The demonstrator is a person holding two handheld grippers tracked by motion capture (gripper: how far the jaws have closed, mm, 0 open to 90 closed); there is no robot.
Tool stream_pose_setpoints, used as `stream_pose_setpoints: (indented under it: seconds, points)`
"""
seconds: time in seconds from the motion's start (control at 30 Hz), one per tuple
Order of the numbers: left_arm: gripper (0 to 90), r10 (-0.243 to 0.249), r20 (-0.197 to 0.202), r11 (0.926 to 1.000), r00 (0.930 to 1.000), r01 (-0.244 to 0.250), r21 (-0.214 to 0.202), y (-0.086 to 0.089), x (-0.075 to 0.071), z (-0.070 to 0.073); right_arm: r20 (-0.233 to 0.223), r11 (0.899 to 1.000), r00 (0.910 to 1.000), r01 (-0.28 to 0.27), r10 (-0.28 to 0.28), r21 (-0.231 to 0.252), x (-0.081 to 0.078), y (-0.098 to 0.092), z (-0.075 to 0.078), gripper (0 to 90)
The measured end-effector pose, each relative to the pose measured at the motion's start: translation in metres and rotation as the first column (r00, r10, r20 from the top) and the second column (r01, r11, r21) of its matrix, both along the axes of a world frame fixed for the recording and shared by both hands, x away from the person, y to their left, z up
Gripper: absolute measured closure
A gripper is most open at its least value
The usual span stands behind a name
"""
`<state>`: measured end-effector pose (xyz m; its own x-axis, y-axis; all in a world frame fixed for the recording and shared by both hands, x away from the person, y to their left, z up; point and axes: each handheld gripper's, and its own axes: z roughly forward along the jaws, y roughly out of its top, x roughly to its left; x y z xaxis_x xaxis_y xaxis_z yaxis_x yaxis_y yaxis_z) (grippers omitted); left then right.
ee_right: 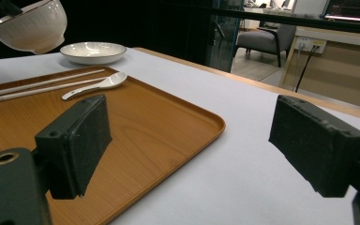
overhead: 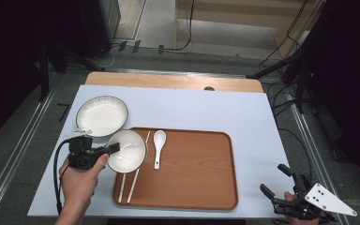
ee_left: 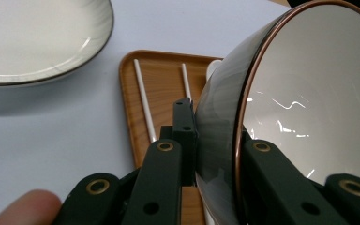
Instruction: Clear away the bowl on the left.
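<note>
My left gripper (overhead: 114, 148) is shut on the rim of a white bowl (overhead: 127, 151) with a dark outside and copper edge, held tilted above the left end of the wooden tray (overhead: 192, 168). In the left gripper view the bowl (ee_left: 304, 108) sits between the jaws, one jaw inside and one outside its wall. Two white chopsticks (overhead: 132, 185) lie on the tray under the bowl, with a white spoon (overhead: 158, 146) beside them. My right gripper (overhead: 277, 180) stands open at the table's front right corner, its pads (ee_right: 82, 140) wide apart with nothing between them.
A white plate (overhead: 101, 115) with a dark rim lies on the pale table cover (overhead: 243, 117) behind the left gripper. The tray's right half is bare wood. Cables and stands crowd the floor beyond the table's far edge.
</note>
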<state>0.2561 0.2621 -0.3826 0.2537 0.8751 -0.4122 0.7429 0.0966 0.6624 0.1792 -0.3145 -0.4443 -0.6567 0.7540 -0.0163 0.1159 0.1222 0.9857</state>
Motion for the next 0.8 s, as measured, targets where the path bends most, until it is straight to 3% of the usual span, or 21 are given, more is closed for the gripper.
stream_pose_setpoints:
  seconds: [0.23,0.5,0.67,0.8]
  points:
    - [81.8,-0.034,-0.002,0.9994,0.9994,0.034,0.003,-0.016,-0.010,-0.003,0.001,1.000,1.0000,0.004,-0.004,-0.001,0.000,-0.001,0.000,13.1]
    - [81.8,-0.081,-0.031,0.9967,0.9962,0.081,-0.004,-0.031,-0.023,-0.013,0.005,1.000,1.0000,0.007,-0.007,-0.003,-0.002,-0.002,0.001,13.1]
    - [81.8,-0.119,-0.034,0.9927,0.9923,0.120,0.015,-0.041,-0.032,-0.015,0.005,1.000,1.0000,0.008,-0.008,-0.003,-0.002,-0.002,0.001,13.1]
    - [81.8,-0.151,-0.052,0.9885,0.9872,0.151,0.002,-0.047,-0.037,-0.018,0.002,1.000,1.0000,0.007,-0.007,-0.009,-0.001,0.000,0.000,13.1]
